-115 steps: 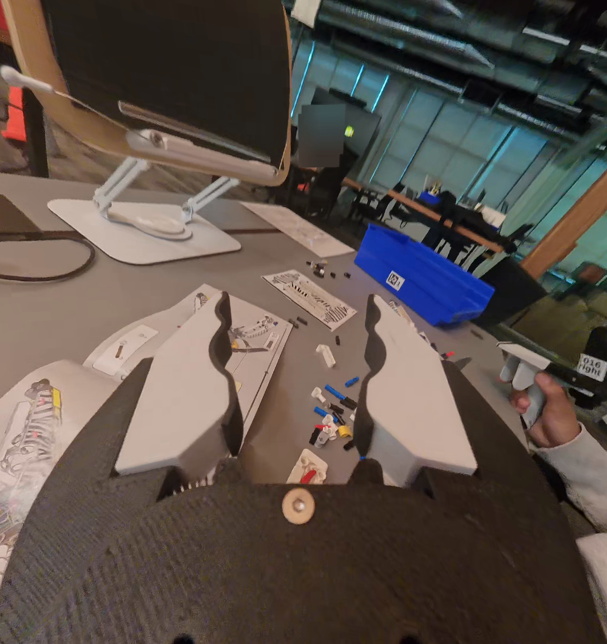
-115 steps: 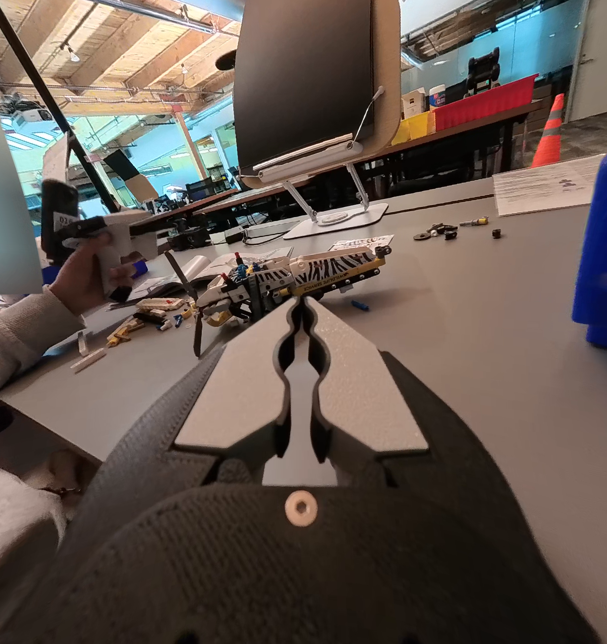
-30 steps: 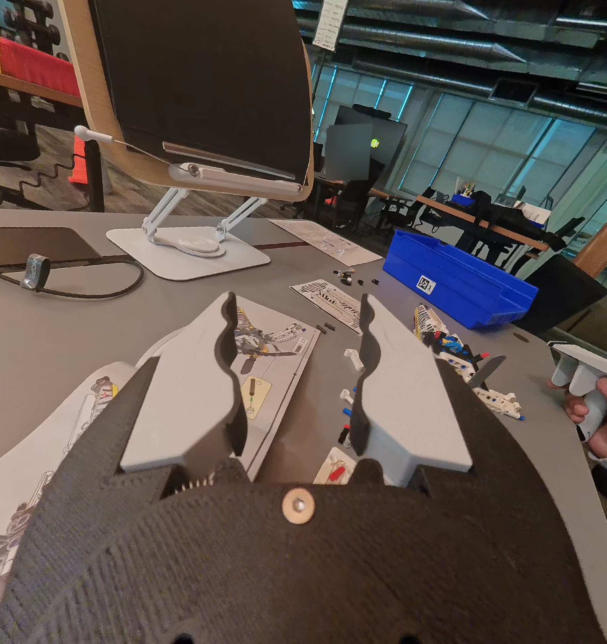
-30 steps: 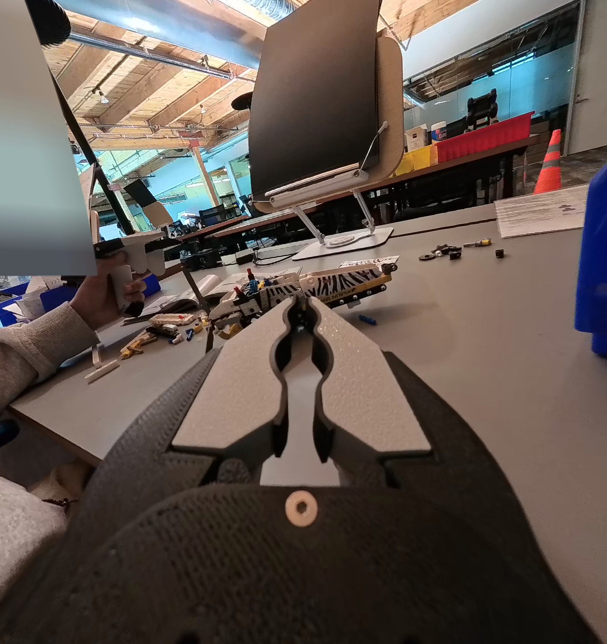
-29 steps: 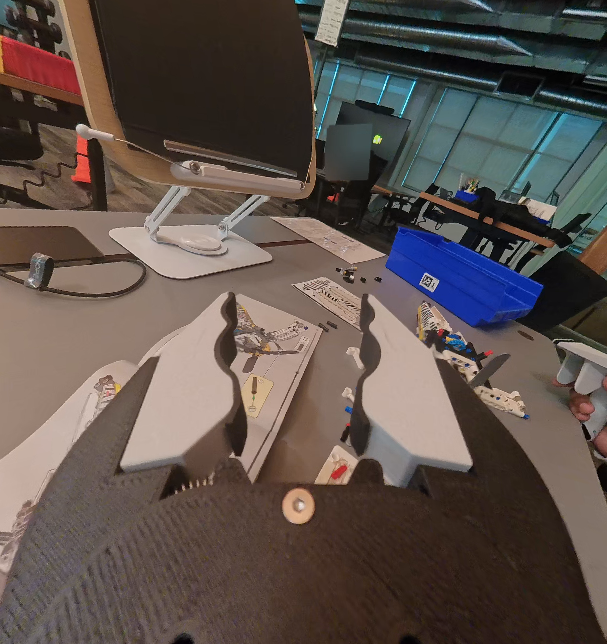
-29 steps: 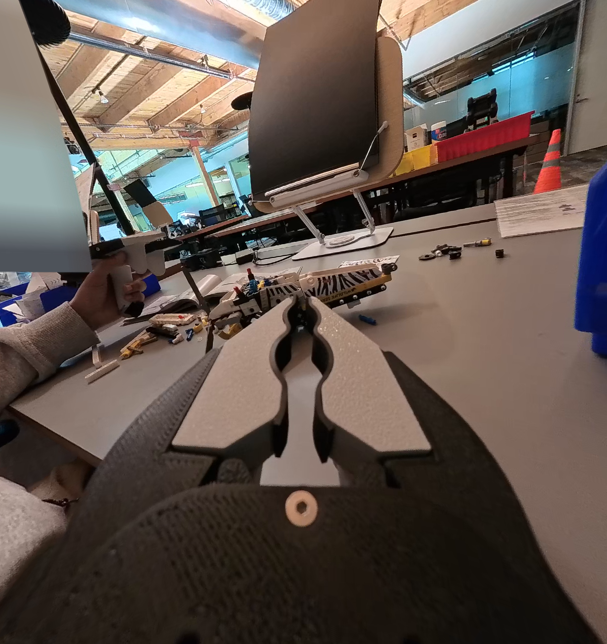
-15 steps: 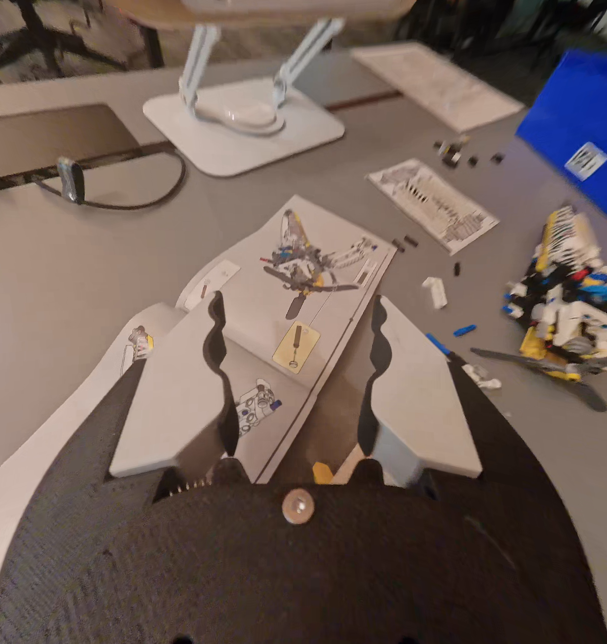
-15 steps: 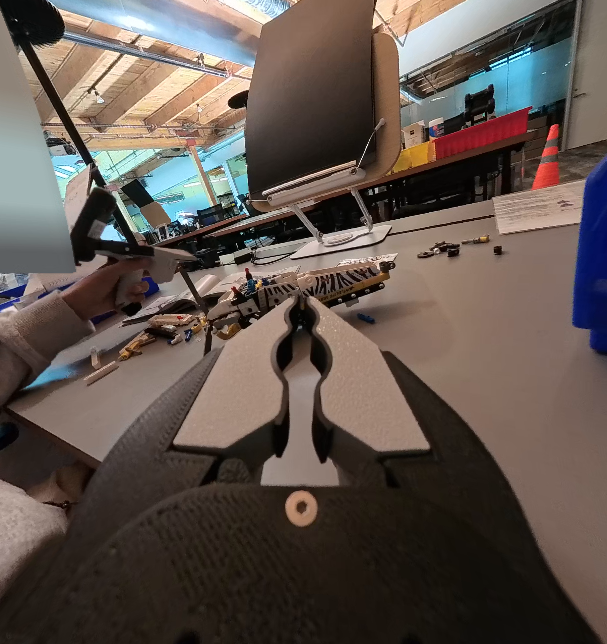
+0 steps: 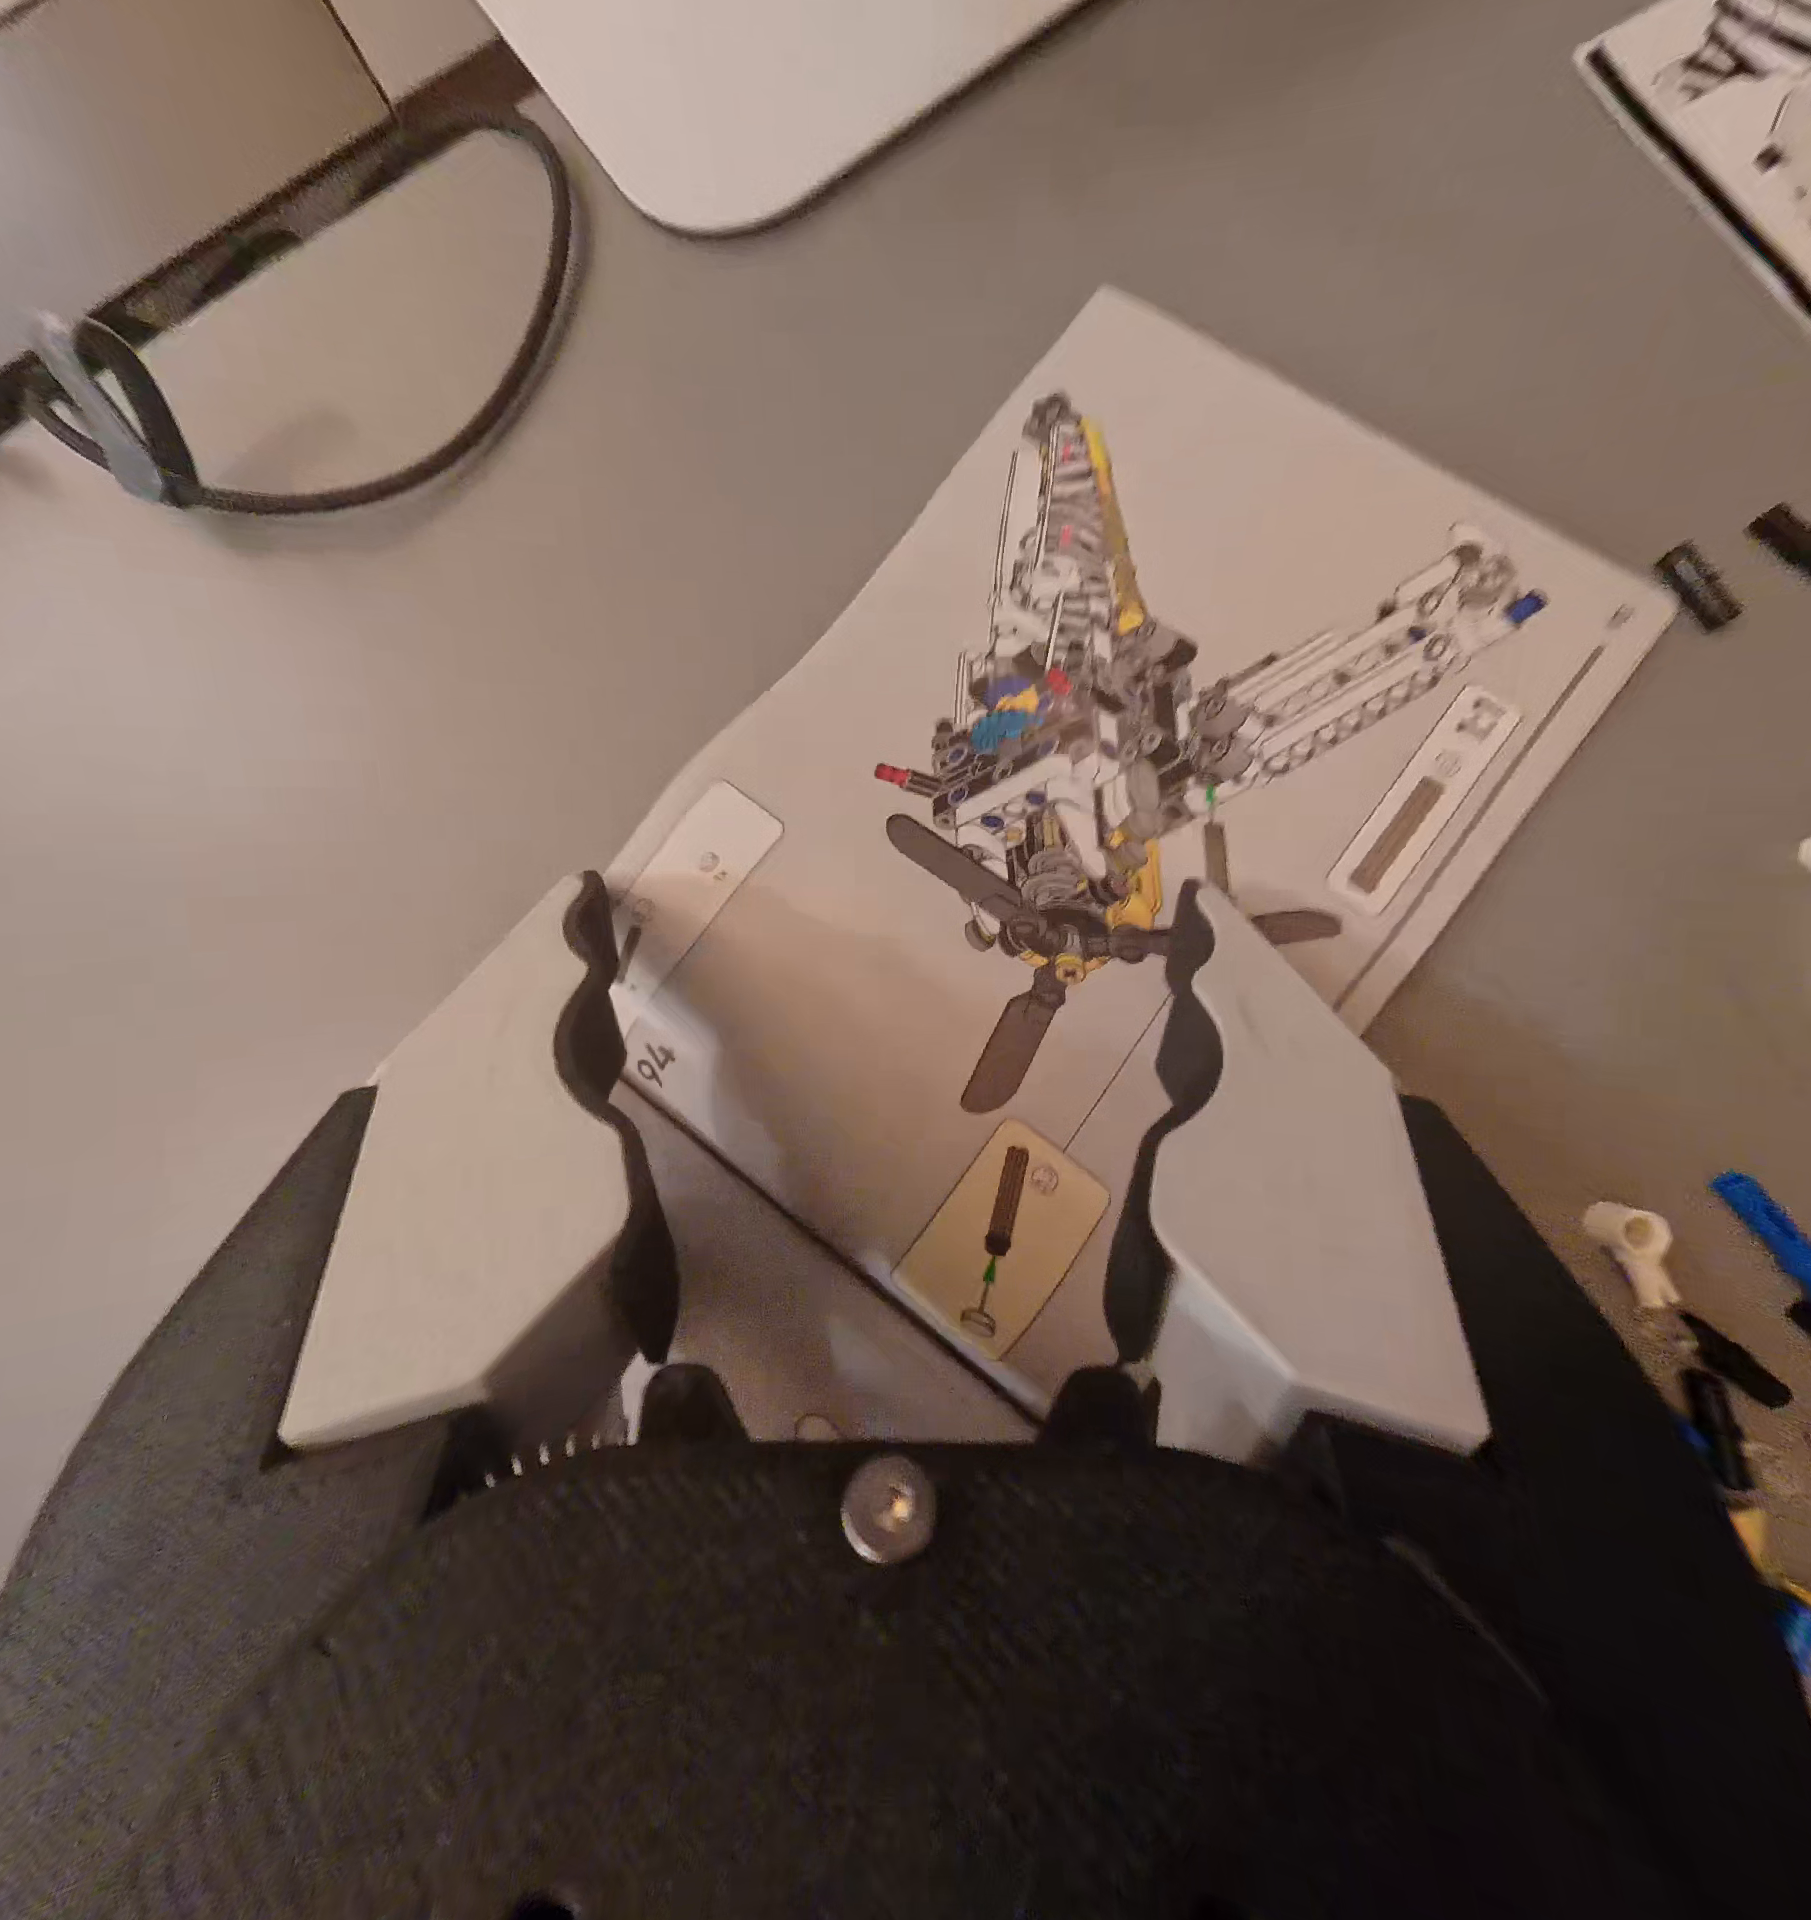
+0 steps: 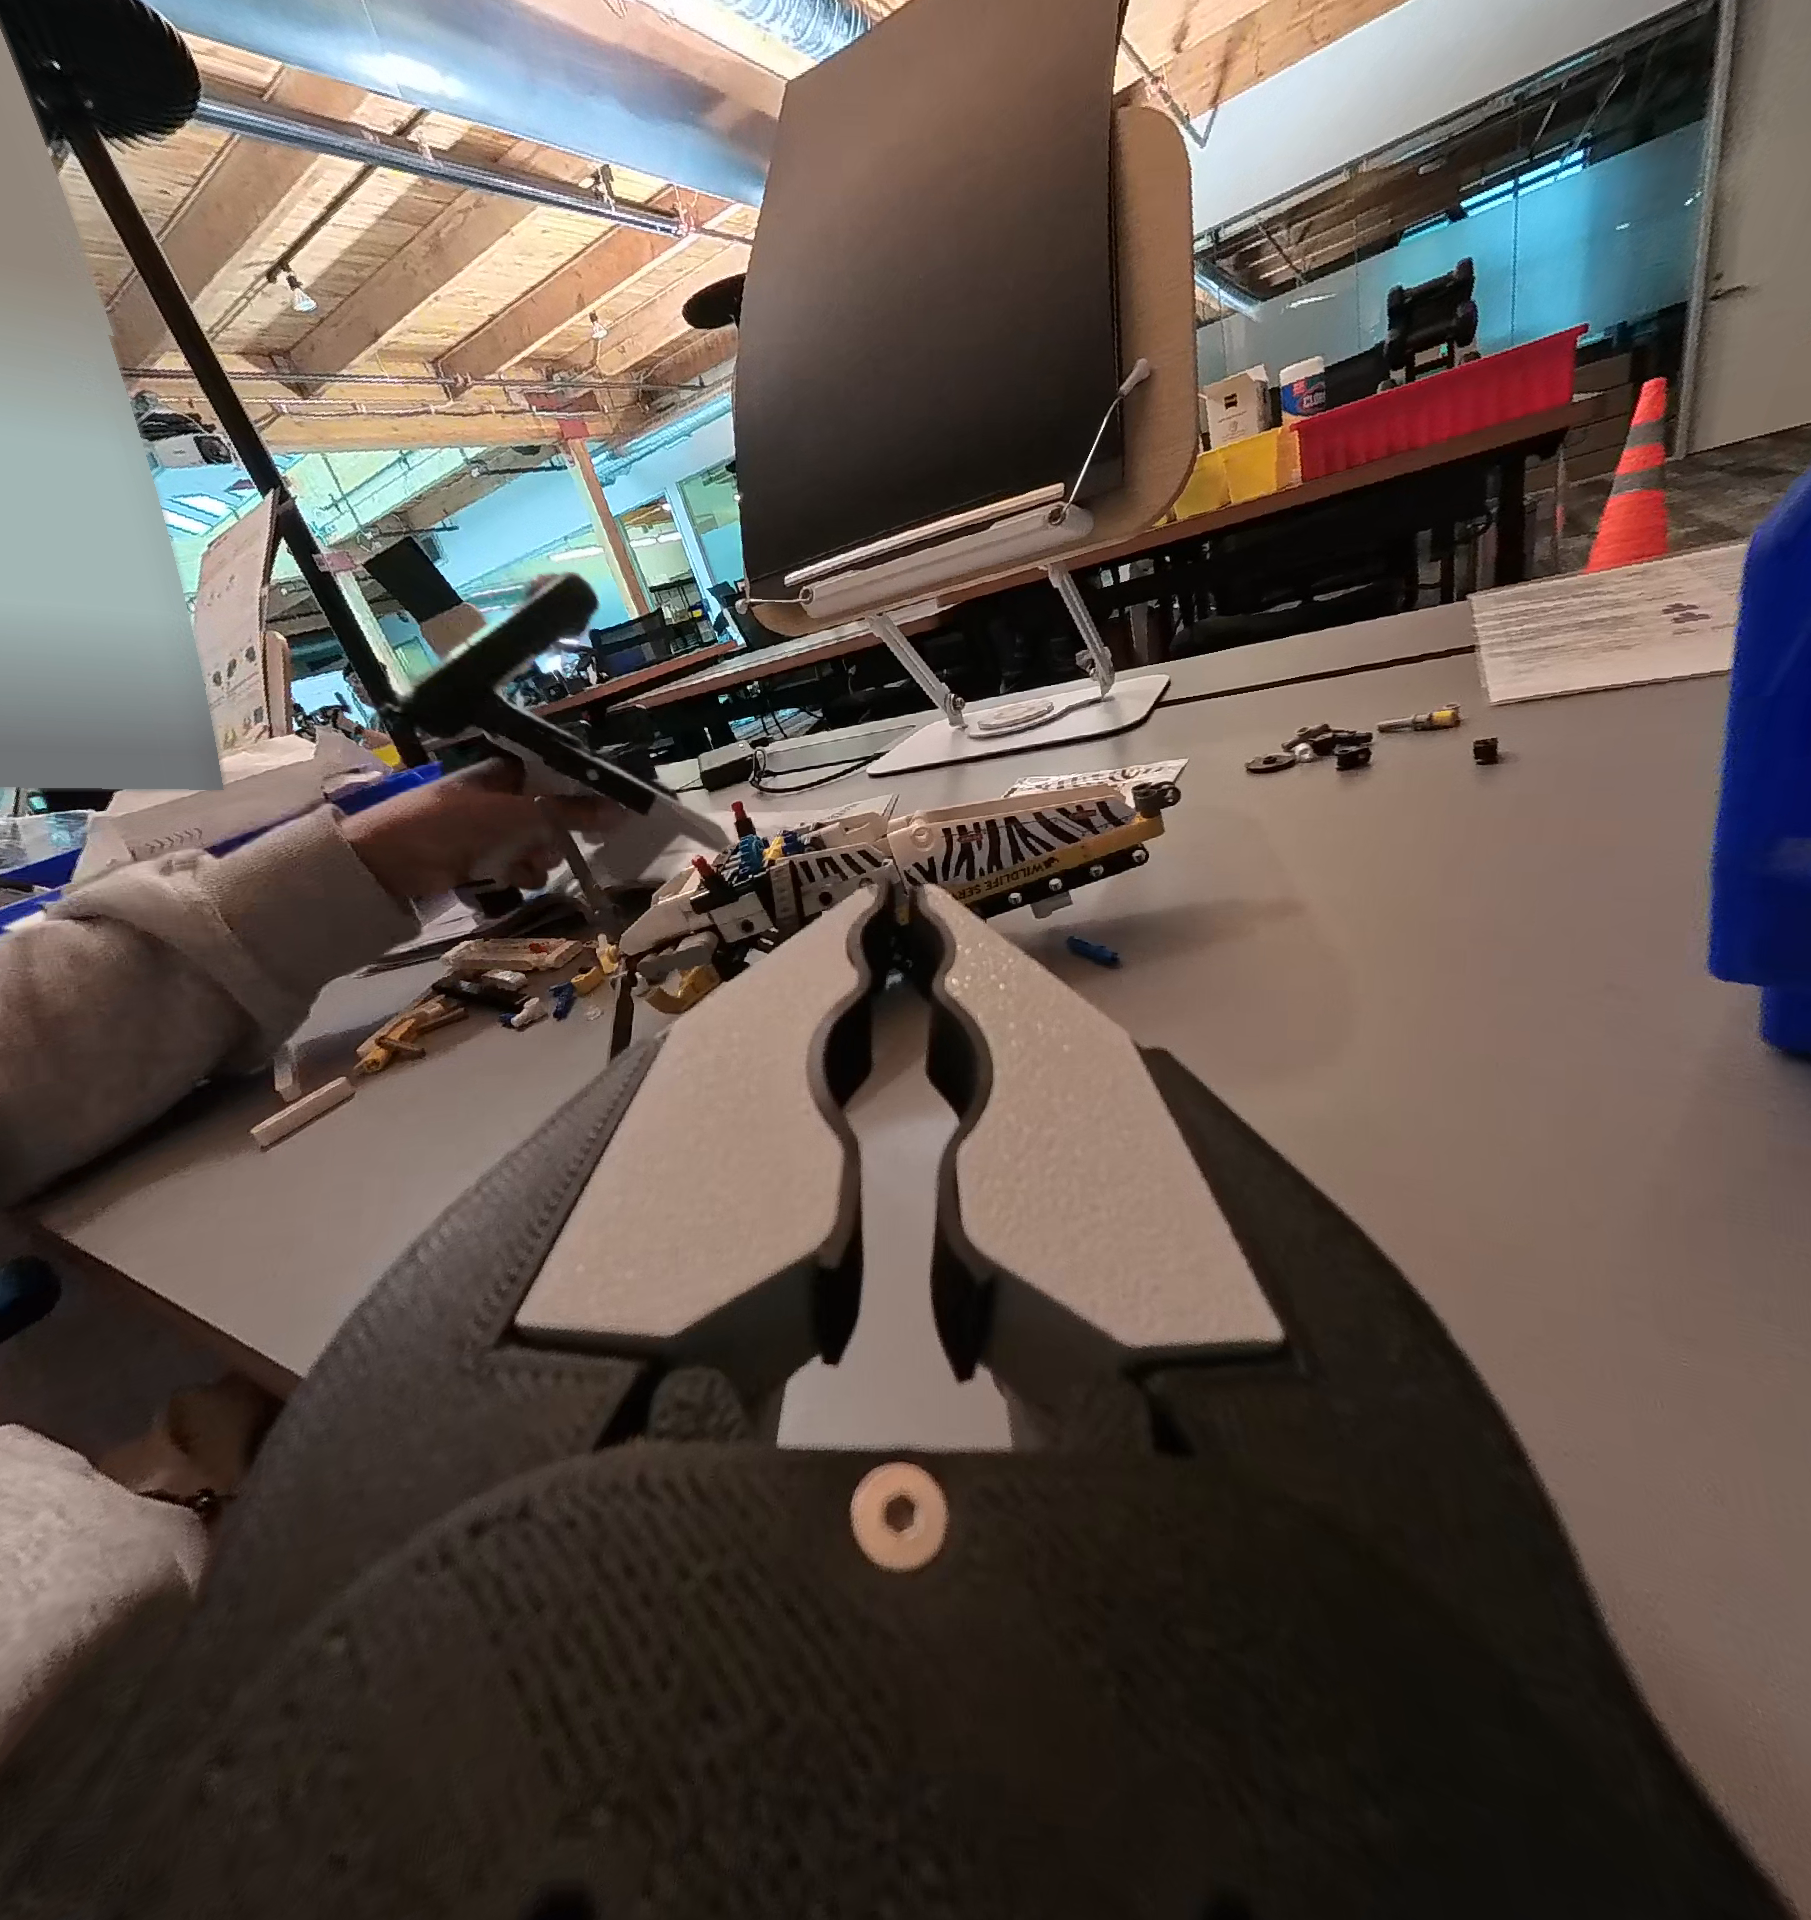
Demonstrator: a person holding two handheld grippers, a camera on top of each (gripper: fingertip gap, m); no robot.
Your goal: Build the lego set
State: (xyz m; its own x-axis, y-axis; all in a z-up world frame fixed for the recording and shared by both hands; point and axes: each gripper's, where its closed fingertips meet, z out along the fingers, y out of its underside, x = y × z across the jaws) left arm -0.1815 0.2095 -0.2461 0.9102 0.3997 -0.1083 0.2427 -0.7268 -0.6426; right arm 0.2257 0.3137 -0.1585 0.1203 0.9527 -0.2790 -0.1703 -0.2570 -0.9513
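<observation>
My left gripper (image 9: 890, 914) is open and empty. It points down over the open instruction booklet (image 9: 1244, 623), its fingers on either side of a drawing of the model. The part-built lego model (image 10: 984, 852), white with zebra stripes, a yellow edge and a grey propeller, lies on the grey table (image 10: 1400, 1039). My right gripper (image 10: 896, 904) is shut with nothing between its fingers and sits low just in front of the model. The left gripper (image 10: 672, 816) also shows in the right wrist view, held by a hand to the left of the model.
Loose small pieces (image 9: 1711, 1299) lie right of the booklet, and more (image 10: 485, 966) left of the model. A blue bin (image 10: 1794, 779) stands at the right. A tablet stand (image 10: 1026, 717), a black cable (image 9: 361, 488), a sticker sheet (image 9: 1763, 156) and small dark parts (image 10: 1316, 743) lie farther back. Across from one pair of fingers to the other is roughly 45 centimeters.
The left gripper has tipped downward and moved left over the booklet, still open. The right gripper has stayed shut in front of the model.
</observation>
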